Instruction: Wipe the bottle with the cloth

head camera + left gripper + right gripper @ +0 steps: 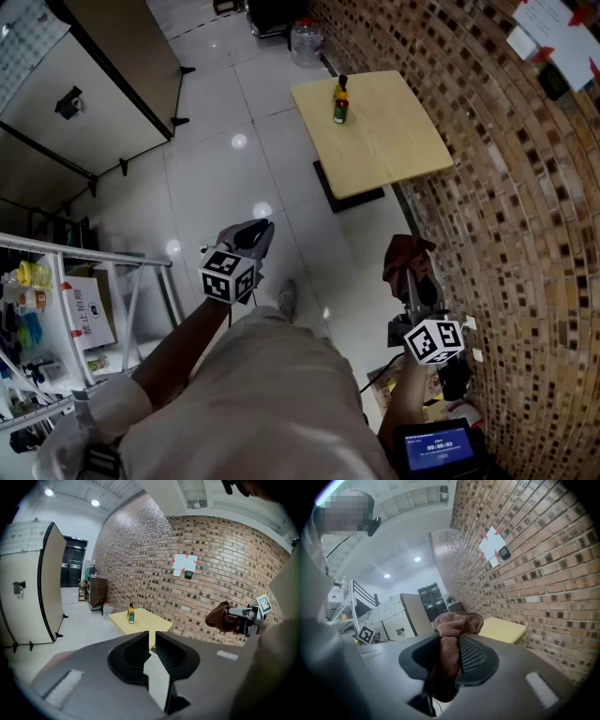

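Brick-walled room, shiny tiled floor, small yellow bench (398, 141) well ahead of both claws. Upright on it, far beyond the tips: the bottle (340, 101), untouched by the look of it. Judging by that, wiping not started; brown cloth (457, 620) apparently picked up and nothing more. Left to do: getting over there, maybe steadying the bottle, then rubbing it down. As for the right claw (450, 638): clenched tight on that cloth, bunched up above the tips and hanging down between them. And the left claw (151, 641): squeezed fully together, nothing in it, aimed roughly at the bench.
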